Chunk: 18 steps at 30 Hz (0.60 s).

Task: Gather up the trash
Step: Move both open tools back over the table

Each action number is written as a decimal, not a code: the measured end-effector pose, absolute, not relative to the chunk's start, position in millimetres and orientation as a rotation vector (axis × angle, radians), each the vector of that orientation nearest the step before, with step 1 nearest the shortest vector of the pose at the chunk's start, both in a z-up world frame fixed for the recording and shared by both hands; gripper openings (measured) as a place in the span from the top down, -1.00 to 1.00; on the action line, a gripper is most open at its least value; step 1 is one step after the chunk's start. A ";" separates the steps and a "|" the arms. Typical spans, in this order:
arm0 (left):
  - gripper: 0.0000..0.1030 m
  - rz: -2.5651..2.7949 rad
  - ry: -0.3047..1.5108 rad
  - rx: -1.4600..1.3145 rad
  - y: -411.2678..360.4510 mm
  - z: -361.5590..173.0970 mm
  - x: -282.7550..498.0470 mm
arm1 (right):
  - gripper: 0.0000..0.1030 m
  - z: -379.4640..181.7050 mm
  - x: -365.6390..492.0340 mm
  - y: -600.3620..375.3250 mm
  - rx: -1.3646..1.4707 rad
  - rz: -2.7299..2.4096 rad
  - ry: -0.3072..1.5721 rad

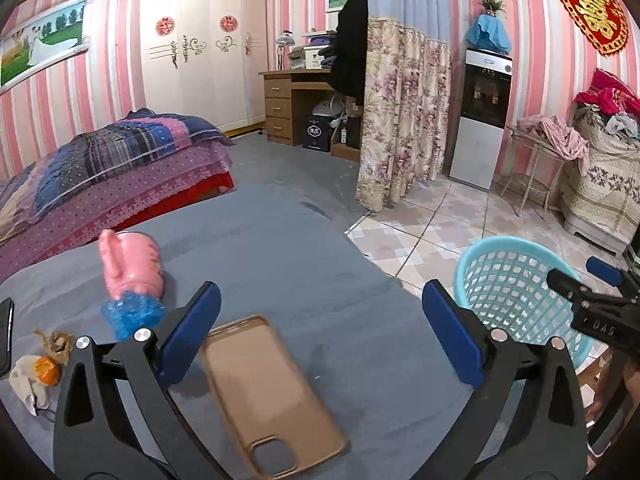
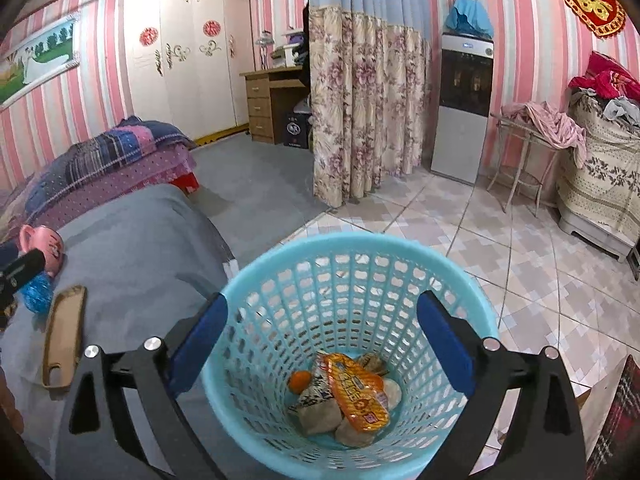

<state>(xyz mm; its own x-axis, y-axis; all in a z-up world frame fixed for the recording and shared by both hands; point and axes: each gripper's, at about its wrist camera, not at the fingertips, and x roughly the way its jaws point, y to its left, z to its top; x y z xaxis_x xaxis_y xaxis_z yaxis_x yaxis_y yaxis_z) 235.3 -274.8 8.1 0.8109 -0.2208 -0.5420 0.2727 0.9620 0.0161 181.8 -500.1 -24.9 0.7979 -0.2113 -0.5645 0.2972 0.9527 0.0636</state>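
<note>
A light blue mesh basket (image 2: 360, 256) stands on the tiled floor beside the grey-covered table (image 1: 280, 240). Inside it lie an orange snack wrapper (image 2: 356, 392), an orange peel (image 2: 300, 380) and several crumpled papers. My right gripper (image 2: 320, 344) hangs open over the basket's mouth with nothing between its fingers. My left gripper (image 1: 320, 332) is open above the table, over a tan phone case (image 1: 272, 396). At the table's left edge lie an orange peel (image 1: 46, 368), a crumpled tissue (image 1: 24, 380) and a brown twisted scrap (image 1: 56, 344). The basket (image 1: 516, 292) also shows at the right of the left wrist view.
A pink cup (image 1: 132, 264) lies on its side next to a blue plastic piece (image 1: 134, 316). A dark phone edge (image 1: 6, 336) shows at far left. Behind are a bed (image 1: 100, 168), a floral curtain (image 1: 400, 120), a water dispenser (image 1: 480, 120) and a draped cabinet (image 1: 600, 184).
</note>
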 end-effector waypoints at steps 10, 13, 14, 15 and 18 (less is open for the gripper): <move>-0.89 -0.173 0.568 0.086 -214.3 7.4 214.1 | -0.85 -8.4 174.9 -461.6 0.118 -0.203 0.544; -0.89 -0.162 0.570 0.053 -189.0 5.2 206.9 | -0.85 -4.6 174.6 -440.0 0.087 -0.165 0.538; -0.89 -0.153 0.574 0.044 -181.5 4.4 205.7 | -0.85 -3.8 173.9 -435.2 0.079 -0.156 0.535; -0.89 -0.143 0.579 0.041 -176.0 2.9 203.9 | -0.85 -2.2 172.9 -427.7 0.067 -0.141 0.531; -0.89 -0.096 0.587 0.044 -152.2 -2.1 195.2 | -0.85 -0.2 170.6 -412.7 0.051 -0.105 0.522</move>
